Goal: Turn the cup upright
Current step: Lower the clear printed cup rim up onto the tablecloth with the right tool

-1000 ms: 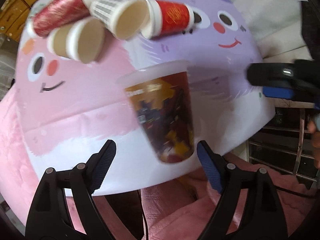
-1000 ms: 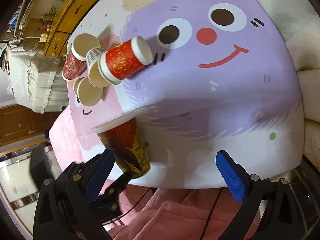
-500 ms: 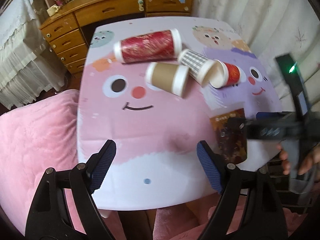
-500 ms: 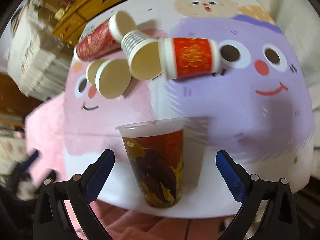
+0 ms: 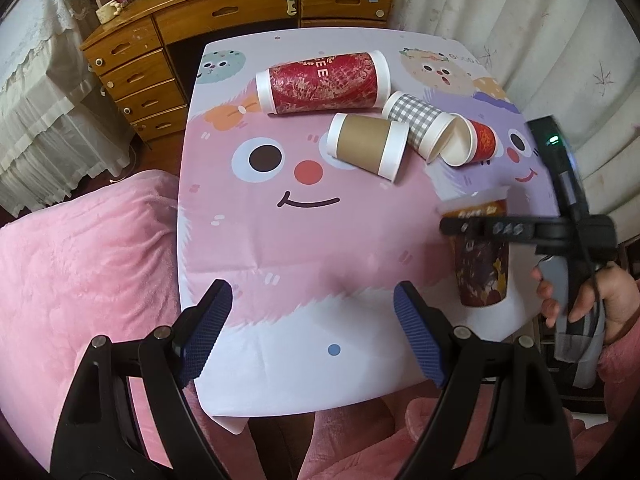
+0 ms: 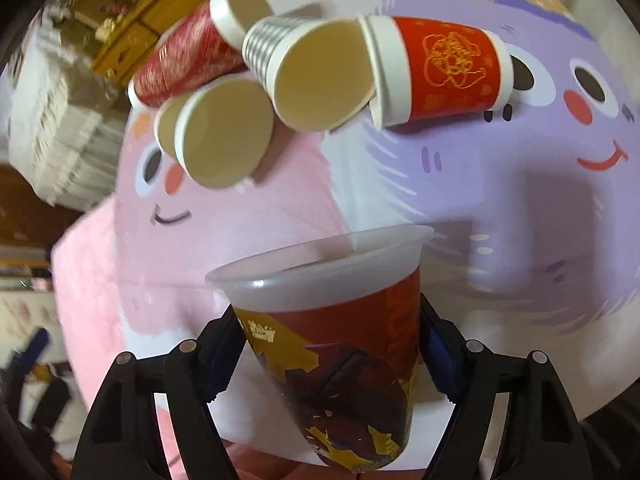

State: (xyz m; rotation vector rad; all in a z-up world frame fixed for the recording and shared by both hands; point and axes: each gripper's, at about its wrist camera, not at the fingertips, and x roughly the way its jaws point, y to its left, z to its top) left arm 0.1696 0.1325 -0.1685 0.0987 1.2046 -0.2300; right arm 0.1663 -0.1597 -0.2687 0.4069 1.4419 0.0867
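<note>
A printed plastic cup point(image 6: 340, 340) with a dark red and gold label stands upright near the table's front right corner; it also shows in the left wrist view point(image 5: 482, 264). My right gripper point(image 6: 332, 344) is closed around its sides, one pad on each side. My left gripper point(image 5: 310, 332) is open and empty above the table's near edge, well left of that cup. Several paper cups lie on their sides farther back: a tall red one point(image 5: 324, 82), a brown one point(image 5: 368, 146), a checked one point(image 5: 420, 128) and a small red one point(image 5: 476, 142).
The table point(image 5: 280, 240) has a pink and purple cartoon cover. A pink blanket point(image 5: 80, 260) lies to the left. A wooden drawer desk point(image 5: 200, 28) stands behind, with curtains point(image 5: 520, 20) at the right.
My right gripper has moved in and closed on the upright printed cup. My left gripper has pulled back and up, away from that cup, and stays open.
</note>
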